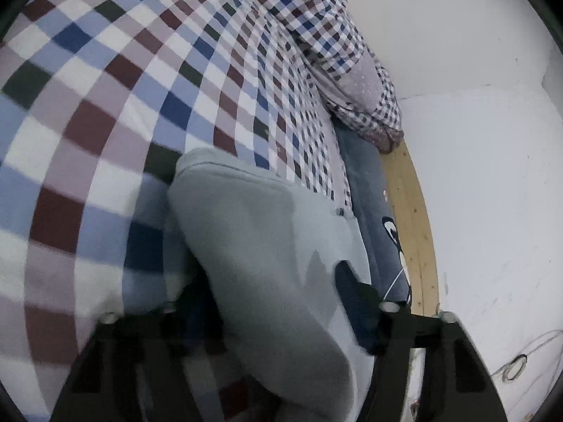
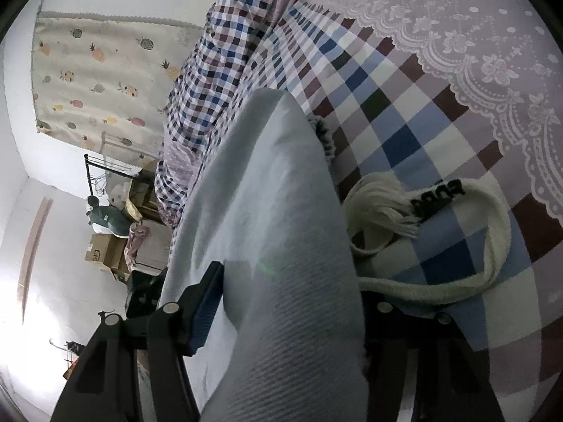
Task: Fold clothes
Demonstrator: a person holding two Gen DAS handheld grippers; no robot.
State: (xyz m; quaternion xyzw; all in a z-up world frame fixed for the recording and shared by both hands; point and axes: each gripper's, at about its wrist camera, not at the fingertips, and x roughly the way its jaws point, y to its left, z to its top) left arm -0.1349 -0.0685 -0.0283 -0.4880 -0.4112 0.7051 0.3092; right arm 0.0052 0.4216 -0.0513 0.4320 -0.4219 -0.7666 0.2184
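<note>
A light grey fleece garment lies bunched on the checked bed sheet. My left gripper is shut on a thick fold of it; the right finger shows dark against the cloth, the left one is mostly hidden. In the right wrist view the same grey garment rises as a ridge between the fingers, and my right gripper is shut on it, its blue pad pressed to the cloth. A cream drawstring with a black tag trails over the sheet to the right.
A dark blue garment with a cartoon print lies along the wooden bed edge. A rumpled checked quilt and a lace cloth lie farther up the bed. Beyond the bed are a pineapple curtain and cardboard boxes.
</note>
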